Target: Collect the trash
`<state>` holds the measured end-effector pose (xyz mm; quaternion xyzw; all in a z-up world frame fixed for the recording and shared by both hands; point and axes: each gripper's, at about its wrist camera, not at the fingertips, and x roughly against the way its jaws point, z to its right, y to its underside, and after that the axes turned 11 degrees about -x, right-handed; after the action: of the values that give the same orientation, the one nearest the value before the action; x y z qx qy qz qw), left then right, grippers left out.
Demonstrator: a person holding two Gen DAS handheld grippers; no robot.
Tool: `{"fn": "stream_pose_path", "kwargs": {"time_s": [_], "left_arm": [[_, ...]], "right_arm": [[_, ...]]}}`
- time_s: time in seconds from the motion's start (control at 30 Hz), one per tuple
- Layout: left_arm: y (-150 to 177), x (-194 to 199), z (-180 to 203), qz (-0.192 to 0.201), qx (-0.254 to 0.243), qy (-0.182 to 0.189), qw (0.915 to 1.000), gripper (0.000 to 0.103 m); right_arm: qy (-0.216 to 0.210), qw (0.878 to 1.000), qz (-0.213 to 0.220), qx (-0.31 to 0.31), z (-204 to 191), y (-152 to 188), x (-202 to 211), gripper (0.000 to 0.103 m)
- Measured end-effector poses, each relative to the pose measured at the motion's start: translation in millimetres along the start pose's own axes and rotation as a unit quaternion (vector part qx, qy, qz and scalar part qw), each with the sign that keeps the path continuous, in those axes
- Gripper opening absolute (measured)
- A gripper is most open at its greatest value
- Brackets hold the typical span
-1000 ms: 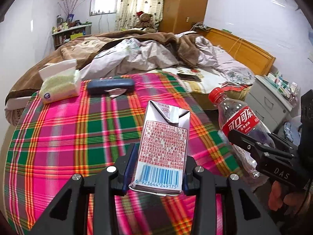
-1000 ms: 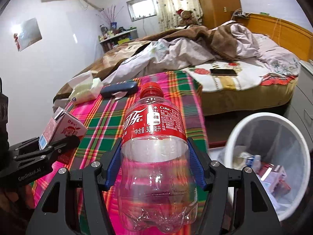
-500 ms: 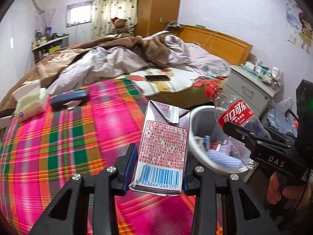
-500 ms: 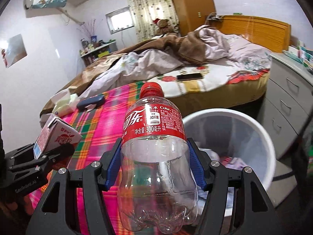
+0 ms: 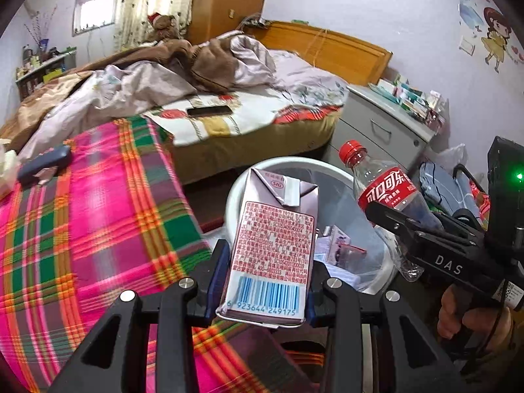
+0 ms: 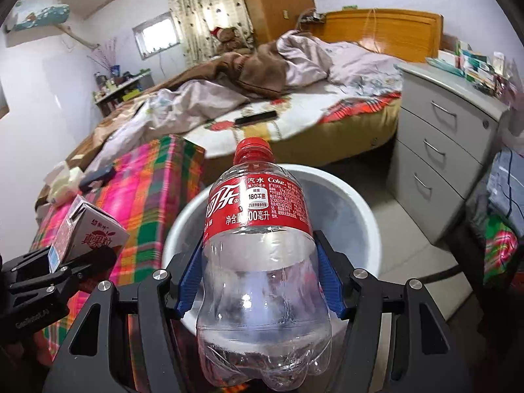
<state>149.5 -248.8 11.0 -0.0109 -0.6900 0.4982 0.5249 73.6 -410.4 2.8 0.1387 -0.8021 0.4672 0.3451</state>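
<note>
The left tool [image 5: 267, 281] is clamped on a small juice carton [image 5: 273, 249], held upright with its barcode end between the blue pads; the right tool [image 6: 260, 281] is clamped on an empty Coca-Cola bottle [image 6: 258, 245], red cap on, gripped across its clear belly below the label; both pieces of trash hang at the near rim of the white wastebasket [image 5: 294, 167], which stands on the floor between the plaid-covered counter [image 5: 82, 222] and the grey drawer unit [image 6: 442, 150], with wrappers already lying in it. From where I stand the worry is the release; the carton seems to sit over the basket's near edge rather than its middle, so letting go here could bounce it off the rim onto the floor or back onto the plaid cloth; the bottle is round and light, gripped on slick thin plastic, and it could roll off the rim or squirt sideways if the pads ease unevenly. The two tools are also close together, the bottle just beside the carton in the left view, so dropping both at once might knock one against the other; and the basket looks light enough to tip if a tool catches its lip.
</note>
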Motion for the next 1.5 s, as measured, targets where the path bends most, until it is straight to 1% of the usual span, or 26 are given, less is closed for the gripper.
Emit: {"fn": "stream_pose_path", "kwargs": {"time_s": [0.13, 0.23, 0.33, 0.4, 0.43, 0.47, 0.53, 0.6, 0.67, 0.77, 0.87, 0.97, 1.07, 1.17, 1.27, 1.33, 1.5], "left_arm": [[-4.0, -16.7, 11.7, -0.011, 0.002, 0.011, 0.9999, 0.040], [-7.6, -26.0, 21.7, -0.012, -0.006, 0.005, 0.9999, 0.040], [-11.0, -36.9, 25.5, -0.020, 0.003, 0.027, 0.9994, 0.041], [-12.4, -43.0, 28.4, -0.025, 0.005, 0.028, 0.9993, 0.041], [-12.5, -45.2, 31.4, -0.025, -0.001, 0.025, 0.9994, 0.048], [-13.0, -47.1, 33.0, -0.027, -0.003, 0.024, 0.9993, 0.057], [-12.8, -49.0, 35.7, -0.031, -0.003, 0.018, 0.9993, 0.061], [-12.4, -48.9, 35.2, -0.031, -0.003, 0.020, 0.9993, 0.061], [-11.9, -48.7, 34.0, -0.031, 0.001, 0.018, 0.9994, 0.061], [-10.4, -42.8, 32.0, -0.025, 0.004, 0.013, 0.9996, 0.063], [-8.3, -37.2, 28.9, -0.022, 0.009, 0.011, 0.9997, 0.064], [-4.4, -27.1, 27.7, -0.014, 0.010, 0.004, 0.9998, 0.064], [0.1, -17.0, 26.2, -0.010, 0.015, -0.002, 0.9998, 0.065], [5.6, -5.1, 27.7, 0.000, 0.010, -0.018, 0.9998, 0.066], [12.6, 6.9, 26.7, 0.011, 0.015, -0.021, 0.9996, 0.068], [18.2, 17.5, 28.2, 0.022, 0.012, -0.032, 0.9992, 0.070], [33.4, 42.3, 27.2, 0.036, 0.016, -0.071, 0.9967, 0.071]], "right_arm": [[0.010, 1.000, -0.012, -0.004, 12.6, -0.4, -7.4, 0.064], [0.011, 1.000, -0.021, -0.001, 19.4, -1.6, -13.2, 0.064], [0.010, 1.000, -0.029, 0.003, 23.0, -2.8, -17.9, 0.064], [0.008, 0.999, -0.034, 0.009, 24.3, -3.1, -21.8, 0.064], [0.008, 0.999, -0.040, 0.013, 23.9, -2.7, -24.8, 0.064], [0.009, 0.999, -0.042, 0.015, 25.4, -2.9, -26.1, 0.064], [0.009, 0.999, -0.042, 0.013, 26.7, -2.2, -27.0, 0.065], [0.004, 0.999, -0.045, 0.012, 28.6, -2.4, -26.9, 0.065], [0.011, 0.999, -0.044, 0.013, 28.3, -2.0, -25.9, 0.066], [0.009, 0.999, -0.034, 0.013, 26.9, -0.7, -18.5, 0.066], [0.006, 1.000, -0.016, 0.002, 26.3, -1.0, -8.9, 0.066], [-0.008, 1.000, -0.005, -0.008, 25.1, 0.0, 2.5, 0.066], [-0.009, 1.000, 0.006, -0.004, 20.4, 2.7, 12.5, 0.066], [-0.011, 1.000, 0.013, 0.003, 14.0, 7.0, 19.7, 0.066], [-0.014, 1.000, 0.020, 0.007, 7.9, 12.2, 25.5, 0.066], [-0.018, 0.999, 0.026, 0.010, 4.7, 16.5, 30.0, 0.066], [-0.027, 0.999, 0.036, 0.021, -5.0, 31.8, 41.6, 0.066]]}}
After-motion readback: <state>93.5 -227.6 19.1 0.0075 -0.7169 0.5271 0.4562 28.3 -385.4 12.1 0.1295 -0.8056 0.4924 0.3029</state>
